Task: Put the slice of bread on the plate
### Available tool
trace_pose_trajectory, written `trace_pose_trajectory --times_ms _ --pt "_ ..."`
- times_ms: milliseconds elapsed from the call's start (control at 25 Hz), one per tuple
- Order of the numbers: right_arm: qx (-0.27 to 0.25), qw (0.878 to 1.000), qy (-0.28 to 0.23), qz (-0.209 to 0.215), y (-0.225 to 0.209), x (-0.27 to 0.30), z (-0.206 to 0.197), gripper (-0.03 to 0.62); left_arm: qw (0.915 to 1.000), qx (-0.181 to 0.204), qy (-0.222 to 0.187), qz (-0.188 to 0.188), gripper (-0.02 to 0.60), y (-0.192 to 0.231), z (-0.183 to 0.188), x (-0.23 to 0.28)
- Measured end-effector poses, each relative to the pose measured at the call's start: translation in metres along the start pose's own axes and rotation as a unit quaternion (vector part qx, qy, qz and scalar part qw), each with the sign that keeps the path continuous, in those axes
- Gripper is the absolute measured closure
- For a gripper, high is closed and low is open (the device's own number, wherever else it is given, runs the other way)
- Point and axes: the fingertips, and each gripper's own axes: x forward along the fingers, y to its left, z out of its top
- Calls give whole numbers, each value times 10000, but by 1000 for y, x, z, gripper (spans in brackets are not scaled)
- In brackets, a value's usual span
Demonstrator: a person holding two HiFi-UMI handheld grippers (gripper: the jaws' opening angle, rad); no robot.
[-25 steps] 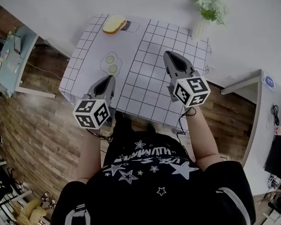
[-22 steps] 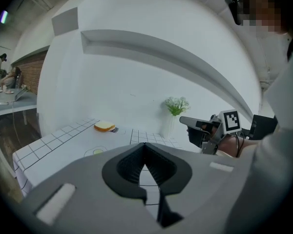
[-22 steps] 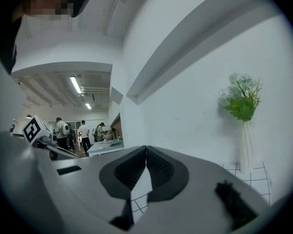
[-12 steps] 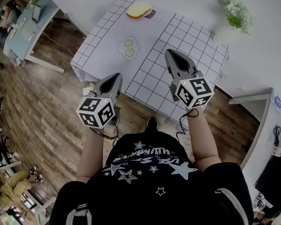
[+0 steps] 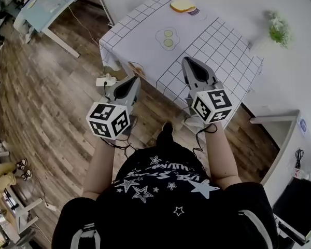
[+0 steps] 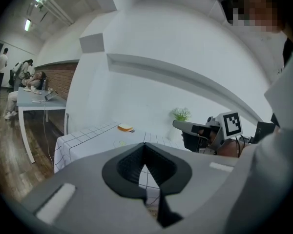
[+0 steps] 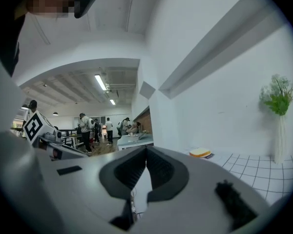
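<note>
Left gripper point(image 5: 135, 81) and right gripper point(image 5: 189, 61) are closed, empty, well apart from bread slice point(image 5: 182, 5) at far end of table point(image 5: 140, 30); plate under it or not, too small to tell.

Bare left forearm point(image 5: 101, 158) and right forearm point(image 5: 221, 150) stretched forward. At left, left tool point(image 5: 132, 83) tilts slightly down, jaws together, nothing between. At right, right tool point(image 5: 189, 62) reaches farther, about level, jaws together, empty. Tools well apart.
</note>
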Motion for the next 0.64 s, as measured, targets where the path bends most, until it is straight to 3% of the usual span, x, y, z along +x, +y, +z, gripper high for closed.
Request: trace_pose_trajectory --times_ms 280,640 --pt "-1 9999 -153 -51 53 -35 10 580 9996 -78 -270 61 574 -5 -8 -70" --pt "504 9987 110 -24 13 -61 89 579 9991 -18 239 356 574 -52 76 -62"
